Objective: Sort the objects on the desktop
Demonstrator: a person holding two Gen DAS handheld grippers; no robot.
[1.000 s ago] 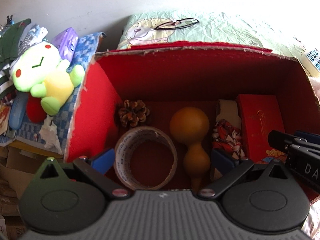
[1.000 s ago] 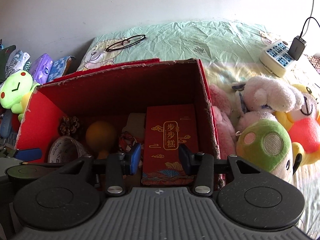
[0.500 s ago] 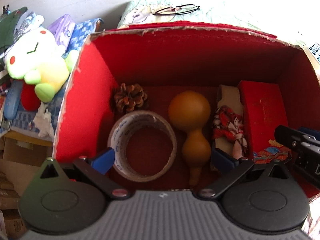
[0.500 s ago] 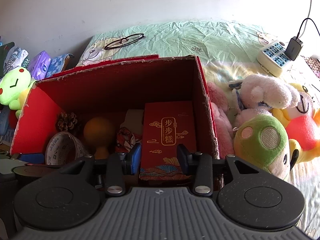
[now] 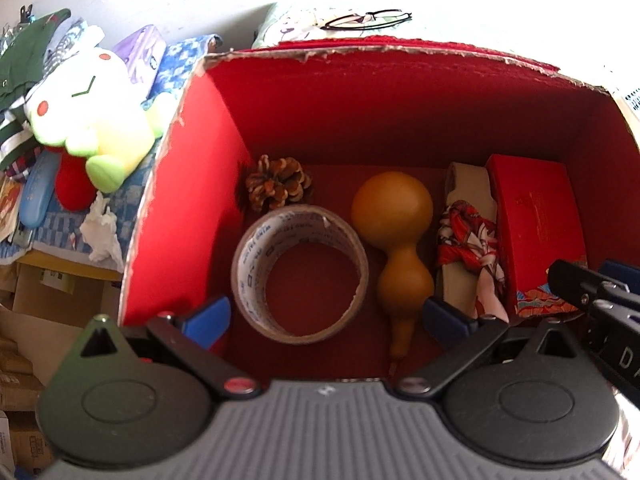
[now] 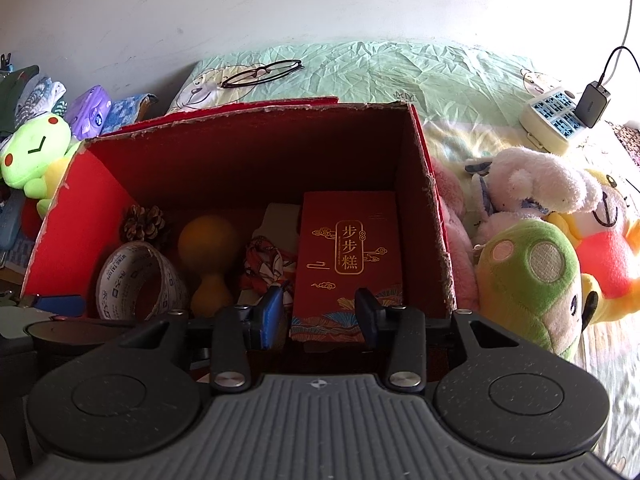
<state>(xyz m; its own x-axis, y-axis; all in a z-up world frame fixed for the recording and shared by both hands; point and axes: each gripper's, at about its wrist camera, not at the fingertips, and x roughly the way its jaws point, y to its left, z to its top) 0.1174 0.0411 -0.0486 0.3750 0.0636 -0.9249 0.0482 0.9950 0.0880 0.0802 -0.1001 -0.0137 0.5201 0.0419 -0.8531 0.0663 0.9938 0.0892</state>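
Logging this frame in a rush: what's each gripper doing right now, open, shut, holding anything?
Left gripper: open wide, empty, over the tape roll and gourd.
Right gripper: open, holding nothing, above the red gift box.

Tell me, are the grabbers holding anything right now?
No, nothing. The left gripper and right gripper both hang with open jaws above the red cardboard box.
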